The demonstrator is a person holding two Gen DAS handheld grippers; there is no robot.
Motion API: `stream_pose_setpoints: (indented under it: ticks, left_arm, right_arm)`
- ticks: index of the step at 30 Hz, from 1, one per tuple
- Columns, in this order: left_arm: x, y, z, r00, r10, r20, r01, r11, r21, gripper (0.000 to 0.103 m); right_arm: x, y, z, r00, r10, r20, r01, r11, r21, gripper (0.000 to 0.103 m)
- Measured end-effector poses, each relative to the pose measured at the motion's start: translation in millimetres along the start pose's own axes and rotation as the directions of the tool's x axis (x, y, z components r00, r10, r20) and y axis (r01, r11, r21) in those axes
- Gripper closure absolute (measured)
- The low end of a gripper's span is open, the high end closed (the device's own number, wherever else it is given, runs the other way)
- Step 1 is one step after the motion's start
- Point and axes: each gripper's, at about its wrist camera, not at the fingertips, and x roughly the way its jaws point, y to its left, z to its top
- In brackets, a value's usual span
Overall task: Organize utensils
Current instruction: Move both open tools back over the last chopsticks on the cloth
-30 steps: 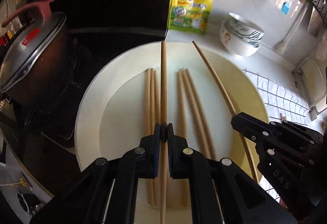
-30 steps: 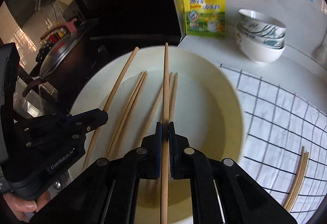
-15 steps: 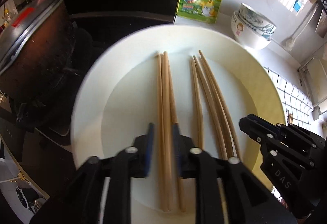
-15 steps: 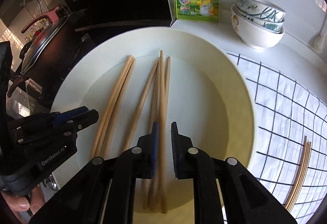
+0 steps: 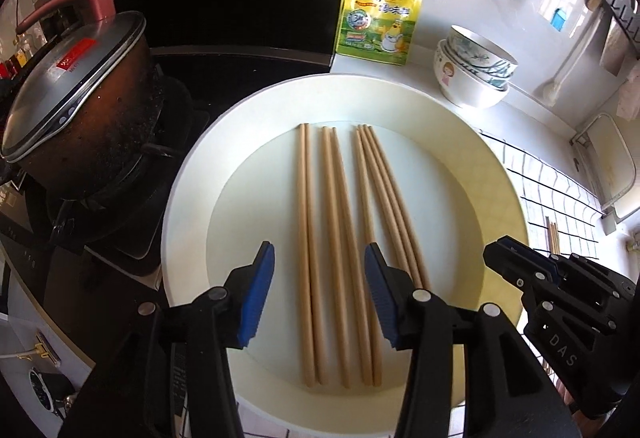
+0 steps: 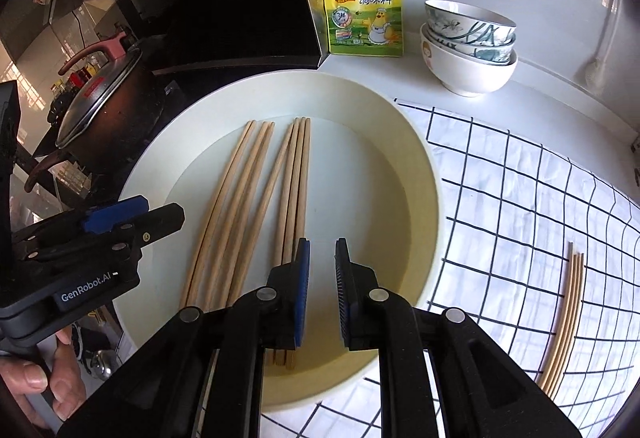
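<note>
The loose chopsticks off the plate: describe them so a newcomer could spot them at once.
Start at the big white plate by the stove, then move right onto the black-and-white checked cloth. Near its right edge lies a small bundle of loose chopsticks. Unlike the chopsticks in the plate, these lie on fabric and look paler and thinner.

A: Left gripper (image 5: 318, 290), what's it doing?

B: Tilted steeply downward, jaws just opening, blue pads well apart. Nothing pressed between them.

A: And the right gripper (image 6: 320, 292)?

B: Same steep downward tilt. A narrow gap between its pads, nothing gripped in it.

A: How do the two sit?

B: Side by side, near each other, each showing at the edge of the other's view.

A: Any hand in sight?

B: Left hand (image 6: 38, 384), fingers wrapped round its gripper's handle.
</note>
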Motion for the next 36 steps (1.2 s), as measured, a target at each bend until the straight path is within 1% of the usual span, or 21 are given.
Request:
stream_pose_setpoints:
  ticks: [9, 12, 16, 26, 29, 32, 34, 36]
  left_arm:
    - [-21, -26, -10, 0.999, -0.014, 0.03, 0.013, 1.0, 0.022, 0.055]
    - [-24, -37, -12, 0.999, -0.022, 0.033, 0.021, 0.999, 0.03, 0.055]
    - [-28, -55, -15, 0.999, -0.038, 0.038, 0.036, 0.998, 0.052, 0.054]
    - [-29, -111, -24, 0.995, -0.1, 0.022, 0.097, 0.987, 0.128, 0.051]
    - [-28, -130, -28, 0.992, -0.123, 0.013, 0.12, 0.981, 0.153, 0.048]
    - [-26, -147, -31, 0.99, -0.144, 0.001, 0.141, 0.974, 0.175, 0.046]
    - [-24, -159, -33, 0.988, -0.157, -0.008, 0.155, 0.969, 0.193, 0.046]
    - [-23, -169, -35, 0.986, -0.166, -0.015, 0.166, 0.964, 0.21, 0.044]
  right_arm:
    - [-32, -10, -12, 0.999, -0.01, 0.041, 0.009, 1.0, 0.001, 0.088]
    - [-43, -18, -17, 0.998, -0.017, 0.054, 0.016, 1.0, 0.008, 0.085]
    - [-56, -32, -24, 0.997, -0.029, 0.068, 0.028, 0.999, 0.021, 0.085]
    - [-85, -84, -53, 0.992, -0.1, 0.083, 0.091, 0.99, 0.106, 0.085]
    - [-93, -104, -65, 0.989, -0.128, 0.078, 0.117, 0.983, 0.14, 0.084]
    - [-100, -123, -77, 0.985, -0.157, 0.072, 0.142, 0.974, 0.175, 0.082]
    - [-105, -136, -84, 0.981, -0.182, 0.069, 0.165, 0.966, 0.2, 0.076]
    - [-108, -148, -93, 0.977, -0.201, 0.063, 0.183, 0.957, 0.225, 0.076]
